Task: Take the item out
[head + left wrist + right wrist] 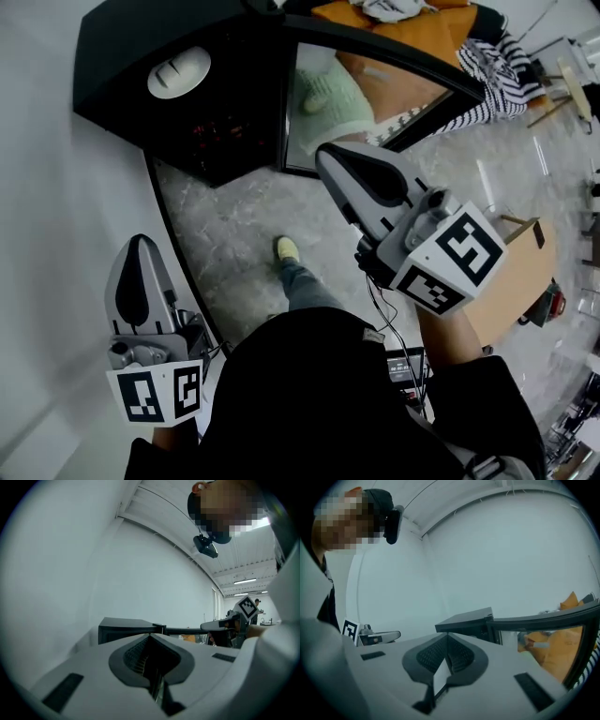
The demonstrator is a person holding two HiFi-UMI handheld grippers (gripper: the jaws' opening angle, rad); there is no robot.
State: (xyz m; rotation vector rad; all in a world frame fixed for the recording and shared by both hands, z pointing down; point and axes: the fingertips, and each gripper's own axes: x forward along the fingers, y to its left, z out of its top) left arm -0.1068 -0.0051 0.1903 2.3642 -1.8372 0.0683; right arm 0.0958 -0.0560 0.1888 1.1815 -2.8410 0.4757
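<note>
A black box-shaped appliance [178, 84] with a white round disc [178, 72] on top stands against the white wall. Its glass door [375, 89] hangs open to the right. I cannot tell which item is inside. My right gripper [323, 150] is shut and empty, pointing up at the door's lower edge. My left gripper [139, 242] is shut and empty, held low by the wall, well short of the appliance. In the left gripper view the jaws [150, 637] meet below the appliance [126, 627]. In the right gripper view the jaws [446, 637] meet below the appliance [468, 618] and door [543, 618].
Orange cloth [412, 42] and a black-and-white striped cloth [492, 75] lie beyond the door, with a pale green shape [333, 98] showing in the glass. The floor is grey marble [234, 225]. A cardboard box [520, 272] stands at the right. The person's shoe [287, 249] is below.
</note>
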